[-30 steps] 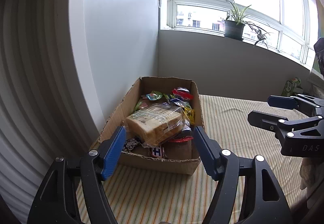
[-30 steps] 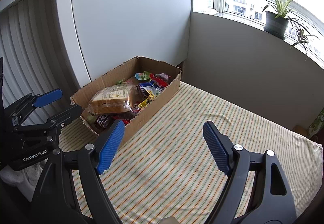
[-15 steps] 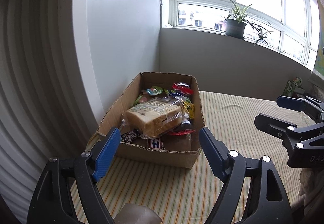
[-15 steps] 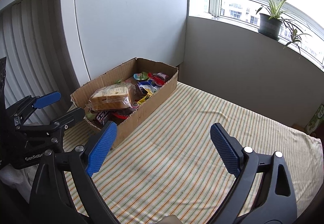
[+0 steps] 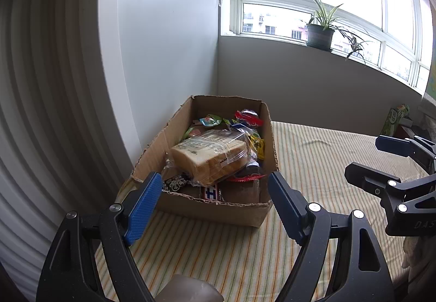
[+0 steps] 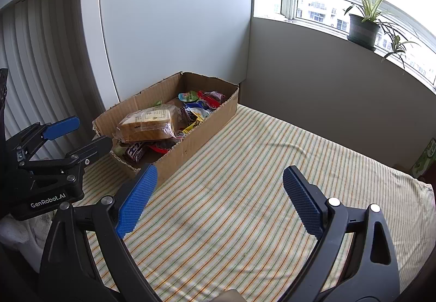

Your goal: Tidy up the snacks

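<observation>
Both grippers hover above the striped cloth (image 6: 245,165), nothing between the jaws of either. Left gripper (image 5: 212,198): jaws wide, they have just been opening, blue pads (image 5: 143,206) straddle the view of the box's near end without touching it. Right gripper (image 6: 218,198): jaws wide too, also just been opening, only bare cloth shows between its pads (image 6: 302,201). It sits to the right of the box, apart from it. Box (image 5: 207,209) is open-top cardboard with torn rims, standing on the cloth at the far left, one long side against the white panel (image 6: 174,29), far end close to the grey wall corner. All the snacks in view are inside the box. Bread (image 5: 209,157) in a clear bag lies on top of the pile, toward the near end, tilted. Under and around it are small packets: a red one (image 5: 248,117) and a teal-lidded cup (image 5: 209,119) at the far end, a yellow one (image 5: 257,145) against the right wall, a dark wrapper with white letters (image 6: 135,150) at the near end. Print too small to read. Potted plant (image 6: 363,26) on the sill, far right. A green carton (image 5: 395,117) stands at the cloth's far right edge, well apart from the box. In the right wrist view the left gripper shows at the left edge, beside the box's near corner.
</observation>
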Motion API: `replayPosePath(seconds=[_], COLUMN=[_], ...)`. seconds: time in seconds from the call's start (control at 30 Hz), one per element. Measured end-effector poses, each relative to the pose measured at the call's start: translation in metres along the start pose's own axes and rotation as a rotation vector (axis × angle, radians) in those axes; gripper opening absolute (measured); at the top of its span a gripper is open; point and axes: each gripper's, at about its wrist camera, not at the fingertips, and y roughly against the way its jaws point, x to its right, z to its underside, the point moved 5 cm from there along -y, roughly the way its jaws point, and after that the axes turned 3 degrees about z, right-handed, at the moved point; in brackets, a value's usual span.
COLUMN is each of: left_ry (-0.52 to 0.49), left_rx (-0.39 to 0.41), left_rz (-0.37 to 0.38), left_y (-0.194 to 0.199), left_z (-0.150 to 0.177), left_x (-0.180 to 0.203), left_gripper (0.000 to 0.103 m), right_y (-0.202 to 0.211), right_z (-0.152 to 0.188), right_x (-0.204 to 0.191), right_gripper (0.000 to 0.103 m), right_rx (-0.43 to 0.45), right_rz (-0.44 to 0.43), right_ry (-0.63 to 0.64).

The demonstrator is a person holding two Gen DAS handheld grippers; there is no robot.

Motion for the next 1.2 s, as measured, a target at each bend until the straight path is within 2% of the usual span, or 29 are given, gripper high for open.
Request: replayPosePath(seconds=[1.2], left_ry=[-0.004], left_rx=[-0.001], left_rz=[0.006], left_y=[0.0009], left_z=[0.0021], left_x=[0.0046], left_gripper=[0.080], right_y=[0.0039], right_z=[0.0019], right_x=[0.0015], right_gripper=[0.095], right_rx=[-0.001], right_rz=[0.015], right_ry=[-0.008])
